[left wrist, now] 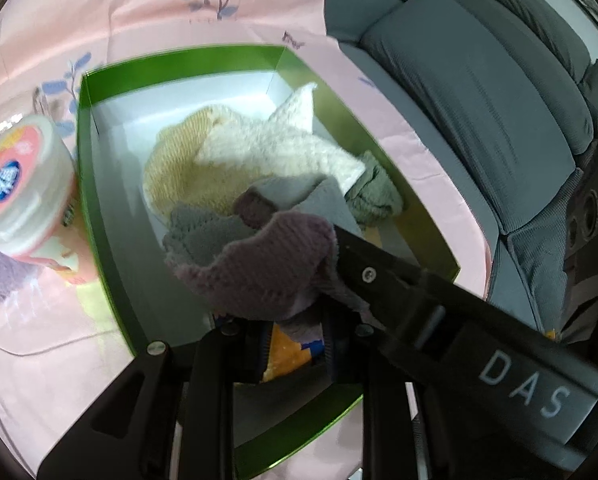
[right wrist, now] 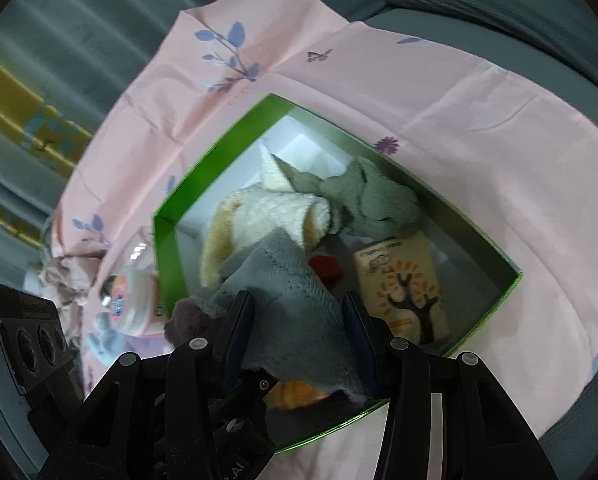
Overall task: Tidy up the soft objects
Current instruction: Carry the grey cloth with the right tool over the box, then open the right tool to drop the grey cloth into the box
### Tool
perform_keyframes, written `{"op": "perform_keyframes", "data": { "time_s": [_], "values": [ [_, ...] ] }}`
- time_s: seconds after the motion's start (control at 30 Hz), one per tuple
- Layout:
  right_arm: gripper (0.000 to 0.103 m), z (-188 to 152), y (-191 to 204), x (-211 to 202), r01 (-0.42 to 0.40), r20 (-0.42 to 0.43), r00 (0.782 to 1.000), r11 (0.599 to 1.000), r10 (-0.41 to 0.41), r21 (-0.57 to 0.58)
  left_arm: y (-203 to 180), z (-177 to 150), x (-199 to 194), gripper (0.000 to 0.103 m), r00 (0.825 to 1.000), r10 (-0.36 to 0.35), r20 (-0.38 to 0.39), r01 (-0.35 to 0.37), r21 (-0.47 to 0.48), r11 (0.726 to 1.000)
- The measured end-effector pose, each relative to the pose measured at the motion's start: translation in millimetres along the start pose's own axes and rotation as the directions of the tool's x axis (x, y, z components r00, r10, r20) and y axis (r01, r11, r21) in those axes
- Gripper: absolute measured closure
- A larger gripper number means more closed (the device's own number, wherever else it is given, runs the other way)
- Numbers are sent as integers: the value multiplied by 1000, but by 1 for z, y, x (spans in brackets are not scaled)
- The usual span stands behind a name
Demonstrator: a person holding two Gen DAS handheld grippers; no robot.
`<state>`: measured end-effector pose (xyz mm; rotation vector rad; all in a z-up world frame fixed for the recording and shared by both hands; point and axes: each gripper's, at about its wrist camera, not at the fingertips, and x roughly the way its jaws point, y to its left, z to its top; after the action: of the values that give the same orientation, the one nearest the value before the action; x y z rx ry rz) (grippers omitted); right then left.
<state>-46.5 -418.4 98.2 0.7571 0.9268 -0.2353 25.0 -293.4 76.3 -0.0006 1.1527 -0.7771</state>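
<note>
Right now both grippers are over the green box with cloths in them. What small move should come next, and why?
Probably lower a little more, then open. The left gripper grips the purple cloth and the right gripper the grey cloth, both above the green box, where other cloths already lie. Releasing lower should keep them inside.

Grey cloth (right wrist: 295, 304) hides the orange item (right wrist: 295, 394) beneath.

I am working in a home living room: a grey cushioned sofa (left wrist: 479, 92) stands just beside a pink floral cloth (left wrist: 147, 4), and on that cloth a green box (left wrist: 99, 184) holds household towels.
</note>
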Motion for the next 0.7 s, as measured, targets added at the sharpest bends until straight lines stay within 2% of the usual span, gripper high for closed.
{"op": "perform_keyframes", "data": {
  "time_s": [0.27, 0.37, 0.47, 0.53, 0.6, 0.7],
  "values": [
    [54, 0, 1, -2, 15, 5, 1000, 1000, -15, -6, 0, -1, -3, 81, 1000, 7, 5, -7, -1, 1000],
    [54, -2, 5, -7, 17, 21, 1000, 1000, -16, -24, 0, -3, -10, 77, 1000, 8, 20, -8, 3, 1000],
    [53, -3, 10, -16, 31, 59, 998, 999, -28, -40, -2, -6, -21, 60, 998, 28, 48, -28, 11, 1000],
    [46, -4, 11, -23, 37, 90, 995, 999, -33, -39, -1, -8, -31, 44, 996, 49, 75, -51, 18, 999],
    [33, -4, 12, -31, 26, 128, 992, 999, -21, -37, 1, -10, -41, 34, 993, 61, 103, -63, 16, 998],
    [28, -4, 15, -41, -1, 170, 985, 999, 7, -39, 7, -12, -58, 24, 988, 49, 143, -49, 0, 999]
  ]
}}
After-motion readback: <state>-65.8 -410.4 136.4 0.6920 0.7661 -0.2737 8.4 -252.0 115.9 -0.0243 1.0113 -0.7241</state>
